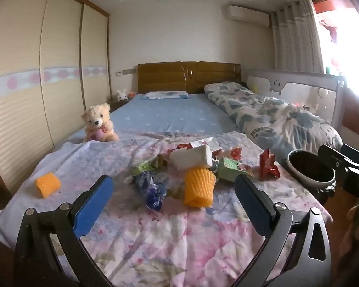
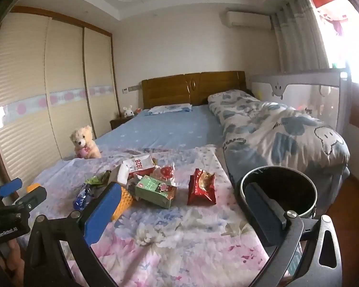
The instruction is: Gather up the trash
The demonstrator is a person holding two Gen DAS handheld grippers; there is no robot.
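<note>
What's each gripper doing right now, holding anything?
Left gripper: open, empty, above the floral sheet.
Right gripper: open, empty.

Home bedroom: bed (image 1: 170, 119), wardrobe (image 1: 47, 71), teddy bear (image 1: 99, 125).

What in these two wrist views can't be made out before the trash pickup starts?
- Bin: its inside is dark in both views; the right gripper's finger covers part of its rim, so any contents are unseen.
- Pile of wrappers: items overlap; what lies under the white pack is hidden in the left view.
- Window: blown out by glare.
- Red-and-white carton: its print is too small to read fully.
- Left gripper: open, nothing between its fingers.
</note>
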